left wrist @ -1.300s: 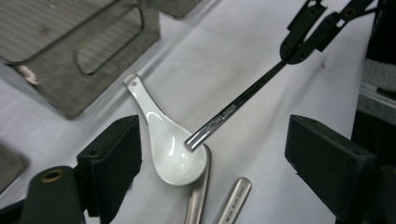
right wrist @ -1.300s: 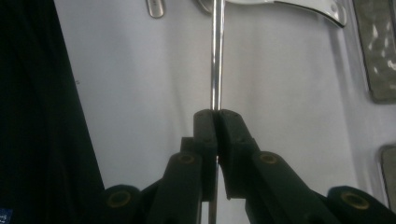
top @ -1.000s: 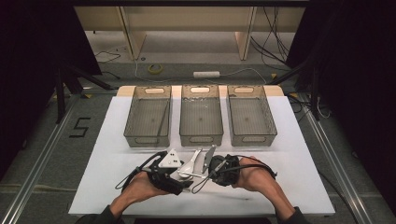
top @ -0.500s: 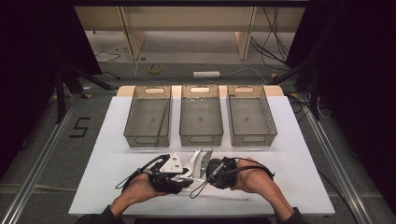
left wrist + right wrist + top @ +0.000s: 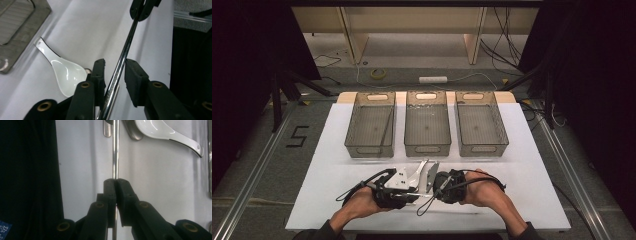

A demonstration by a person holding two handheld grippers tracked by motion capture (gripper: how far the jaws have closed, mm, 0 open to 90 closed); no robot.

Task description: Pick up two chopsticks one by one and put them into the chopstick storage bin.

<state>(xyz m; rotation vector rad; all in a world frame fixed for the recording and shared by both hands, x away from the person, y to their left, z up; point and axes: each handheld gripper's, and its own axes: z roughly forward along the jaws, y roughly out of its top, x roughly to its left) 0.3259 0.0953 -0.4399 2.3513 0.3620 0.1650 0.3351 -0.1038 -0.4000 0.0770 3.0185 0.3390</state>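
A thin shiny steel rod [image 5: 125, 52] runs level just above the white table. My right gripper [image 5: 115, 182] is shut on it, and the rod [image 5: 115, 150] goes on past the jaws. My left gripper [image 5: 113, 72] faces the right one, and its jaws have just been closing. The rod lies between them against one pad, with a gap to the other. A white ceramic spoon [image 5: 65, 72] lies on the table beside the rod [image 5: 162, 131]. In the high view both grippers meet at the table's near middle, left gripper [image 5: 414, 192] and right gripper [image 5: 433, 187].
Three empty grey bins stand in a row beyond the hands: left bin [image 5: 370, 150], middle bin [image 5: 427, 150], right bin [image 5: 482, 149]. Two more metal utensil handles [image 5: 107, 130] lie near the spoon. Beyond the white table top [image 5: 537, 165] lies dark floor.
The left gripper's jaws have drawn in around the steel rod. Both hands have stayed in place, and the right gripper keeps its hold on the rod.
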